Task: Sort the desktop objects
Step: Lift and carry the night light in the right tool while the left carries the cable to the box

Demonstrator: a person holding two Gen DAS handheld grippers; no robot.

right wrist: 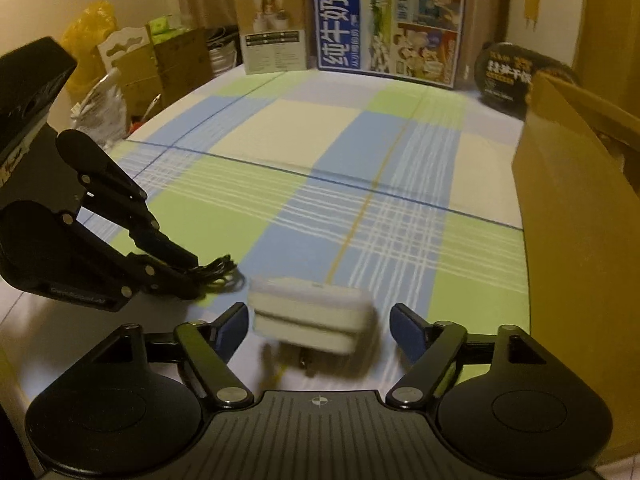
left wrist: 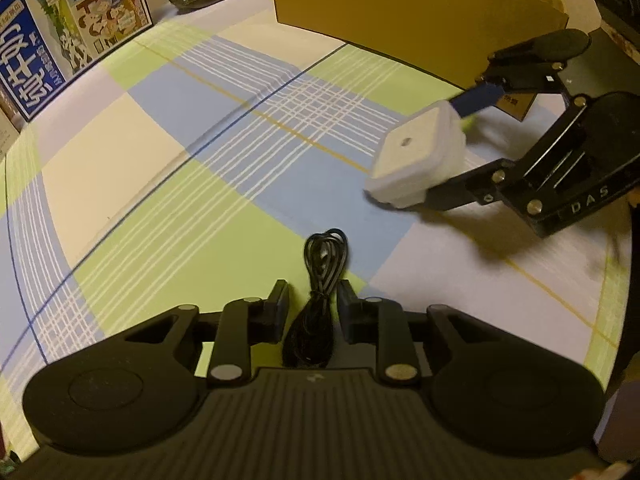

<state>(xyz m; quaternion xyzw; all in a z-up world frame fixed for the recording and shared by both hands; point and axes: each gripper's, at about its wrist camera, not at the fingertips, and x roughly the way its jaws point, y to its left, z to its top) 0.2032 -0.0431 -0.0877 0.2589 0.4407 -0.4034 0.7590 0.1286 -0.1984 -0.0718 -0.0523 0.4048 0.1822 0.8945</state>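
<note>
A coiled black cable (left wrist: 320, 280) lies on the checked tablecloth between the fingers of my left gripper (left wrist: 312, 292), which stand a little apart on either side of it without clearly pressing it. In the right wrist view the cable (right wrist: 218, 270) shows at the left gripper's tips (right wrist: 192, 270). A white square charger (right wrist: 312, 318), blurred, sits between the blue pads of my right gripper (right wrist: 316, 326), which is open with gaps on both sides. In the left wrist view the charger (left wrist: 416, 156) is at the right gripper (left wrist: 460, 148).
A cardboard box (left wrist: 400, 4) stands at the back right, also in the right wrist view (right wrist: 576, 216). A blue milk carton (right wrist: 388, 28), a black food bowl (right wrist: 508, 76) and a small beige box (right wrist: 274, 32) line the far edge. Bags and cartons (right wrist: 132, 72) crowd the left.
</note>
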